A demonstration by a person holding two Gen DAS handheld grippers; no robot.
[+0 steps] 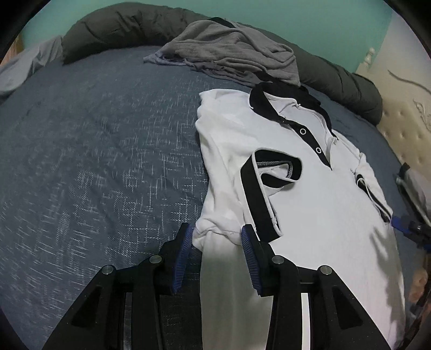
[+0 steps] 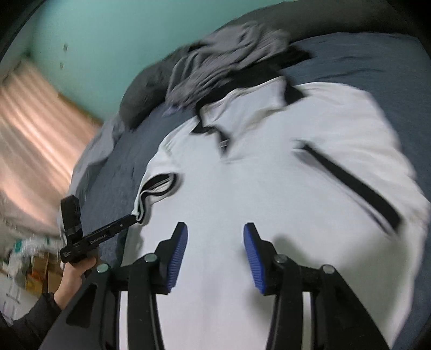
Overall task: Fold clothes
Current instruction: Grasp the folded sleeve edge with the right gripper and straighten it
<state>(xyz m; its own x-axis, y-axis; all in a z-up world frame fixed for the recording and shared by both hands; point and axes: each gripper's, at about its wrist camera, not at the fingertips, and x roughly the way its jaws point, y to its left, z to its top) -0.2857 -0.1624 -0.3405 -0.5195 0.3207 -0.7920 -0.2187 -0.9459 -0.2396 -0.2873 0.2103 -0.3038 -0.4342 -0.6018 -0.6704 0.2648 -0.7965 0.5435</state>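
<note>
Sleeves folded onto the white black-collared polo shirt (image 1: 309,210); left gripper (image 1: 216,237) and right gripper (image 2: 215,237) both open, empty; next, grasp the hem.

blue bedspread (image 1: 94,134) | dark bolster (image 1: 113,29) – teal wall (image 1: 323,24) | cream headboard (image 1: 404,129)

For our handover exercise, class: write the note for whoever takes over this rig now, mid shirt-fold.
Left gripper: open, jaws astride the white polo shirt's side edge, not pinching.
Right gripper: open over the shirt's middle, holding nothing.
Shirt lies front-up on the blue bedspread; grey clothes heaped behind its collar.
Done: both sleeves folded in.
Left: fold the body, then the grey clothes.
</note>
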